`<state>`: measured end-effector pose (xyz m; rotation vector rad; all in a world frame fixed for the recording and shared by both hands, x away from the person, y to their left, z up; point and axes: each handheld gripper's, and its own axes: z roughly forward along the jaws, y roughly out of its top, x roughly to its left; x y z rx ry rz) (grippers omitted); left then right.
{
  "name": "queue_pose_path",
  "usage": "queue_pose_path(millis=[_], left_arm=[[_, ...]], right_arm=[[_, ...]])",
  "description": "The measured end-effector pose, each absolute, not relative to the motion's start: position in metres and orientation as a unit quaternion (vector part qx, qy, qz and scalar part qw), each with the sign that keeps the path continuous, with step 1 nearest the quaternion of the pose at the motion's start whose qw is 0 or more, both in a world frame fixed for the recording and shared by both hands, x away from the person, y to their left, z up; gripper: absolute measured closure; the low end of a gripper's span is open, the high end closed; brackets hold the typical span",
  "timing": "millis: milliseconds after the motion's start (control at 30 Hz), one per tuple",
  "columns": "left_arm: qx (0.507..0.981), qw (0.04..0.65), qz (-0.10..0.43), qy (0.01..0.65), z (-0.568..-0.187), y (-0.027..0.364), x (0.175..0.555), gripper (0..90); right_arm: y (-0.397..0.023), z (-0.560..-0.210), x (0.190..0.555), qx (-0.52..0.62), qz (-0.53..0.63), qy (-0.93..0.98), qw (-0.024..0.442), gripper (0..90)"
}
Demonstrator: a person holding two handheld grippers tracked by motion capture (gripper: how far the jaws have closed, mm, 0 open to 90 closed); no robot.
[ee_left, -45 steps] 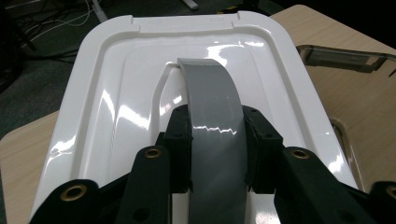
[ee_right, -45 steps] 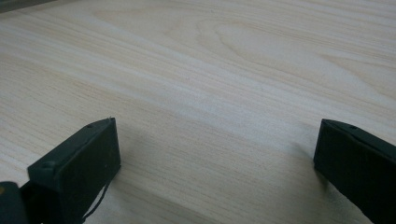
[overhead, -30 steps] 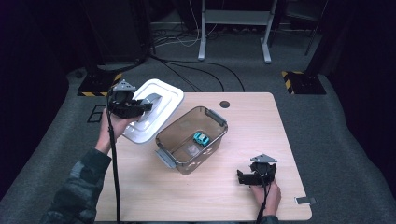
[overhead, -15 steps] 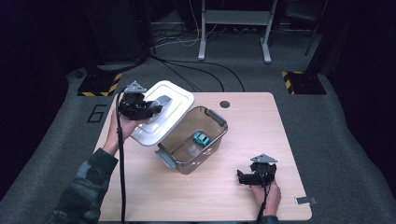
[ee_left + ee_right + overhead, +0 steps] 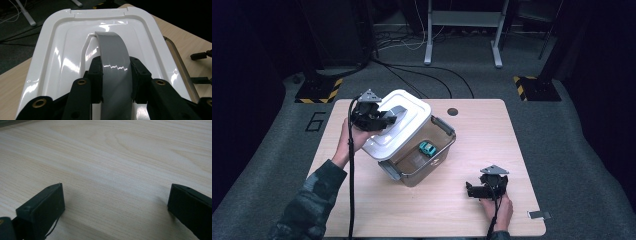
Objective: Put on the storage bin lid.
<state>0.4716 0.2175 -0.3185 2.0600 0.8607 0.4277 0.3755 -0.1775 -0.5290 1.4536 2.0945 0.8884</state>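
A light wooden surface [image 5: 472, 150] stands on grey carpet [image 5: 562, 130]. A dark round hole [image 5: 453, 111] is seen near its 12 o'clock edge. Yellow-and-black striped bases [image 5: 318, 90] are set on the floor at 10 and 2 o'clock, cables [image 5: 412, 75] and a grey metal frame [image 5: 462, 35] at 12 o'clock.

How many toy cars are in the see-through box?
1: a small teal toy car lies on the bottom of the clear plastic box, near its uncovered end. The white lid may hide others.

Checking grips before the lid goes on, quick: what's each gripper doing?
Left gripper: shut on the white lid's grey handle.
Right gripper: open, holding nothing, low over the table.
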Motion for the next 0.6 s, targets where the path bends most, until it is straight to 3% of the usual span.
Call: queue_pose_path(millis=[600], left_arm=[[0.837,0.417,0.152,0.32,-0.327,0.189,0.467,66.9]], right_arm=[[-0.178,-0.529,0.376,0.525,0.322,0.757,0.22,0.4]])
